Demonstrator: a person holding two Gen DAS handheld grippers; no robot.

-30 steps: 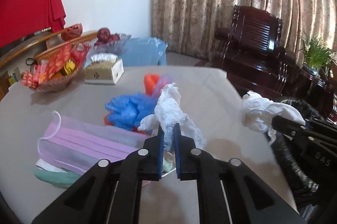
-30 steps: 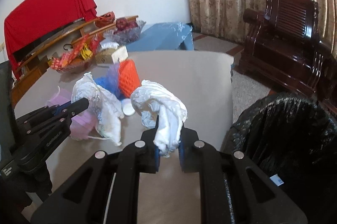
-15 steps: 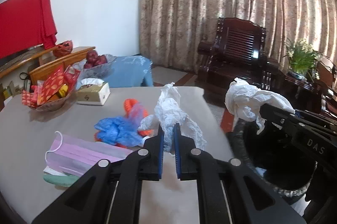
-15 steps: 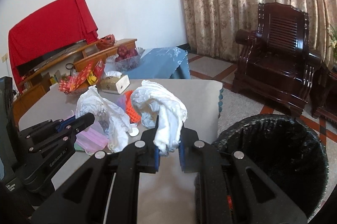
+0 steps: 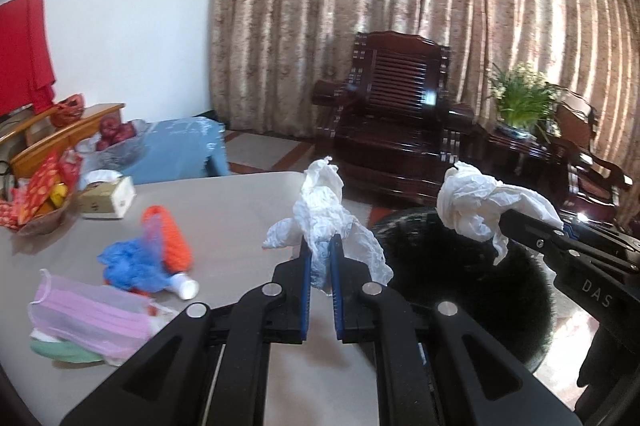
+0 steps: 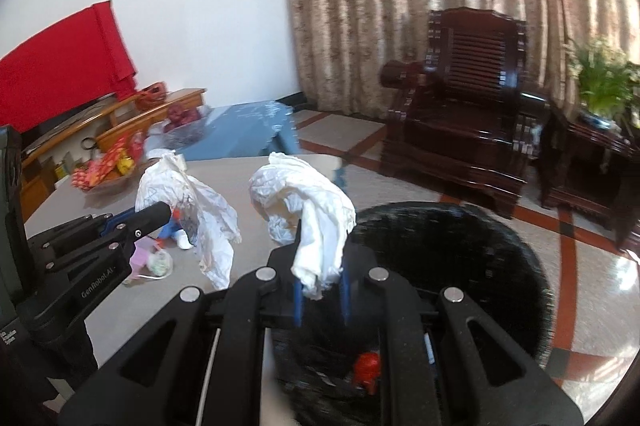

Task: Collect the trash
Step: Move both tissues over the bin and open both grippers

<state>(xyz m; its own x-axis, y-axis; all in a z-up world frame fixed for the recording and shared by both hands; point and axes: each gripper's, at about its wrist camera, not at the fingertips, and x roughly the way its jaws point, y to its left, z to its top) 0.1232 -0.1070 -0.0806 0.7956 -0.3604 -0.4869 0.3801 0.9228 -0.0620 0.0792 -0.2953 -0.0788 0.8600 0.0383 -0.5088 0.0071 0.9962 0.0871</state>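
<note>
Right now my left gripper (image 5: 320, 258) is clamped on a crumpled white plastic wrapper (image 5: 322, 214), held up in the air over the near edge of the grey table (image 5: 236, 209). My right gripper (image 6: 320, 290) pinches a wad of white tissue (image 6: 308, 209), though its blue pads sit a little apart and the tissue drapes between them. That wad hangs above the rim of the black trash bin (image 6: 452, 250), which stands on the floor just beside the table; a small red scrap (image 6: 366, 376) lies inside it. On the table behind my left gripper lie an orange net (image 5: 172, 242), a blue plastic bag (image 5: 128, 262), a small white cap (image 5: 188, 290) and a pink face mask (image 5: 92, 318). Farther back sit a tissue box (image 5: 106, 199) and a snack basket (image 5: 38, 209).
</note>
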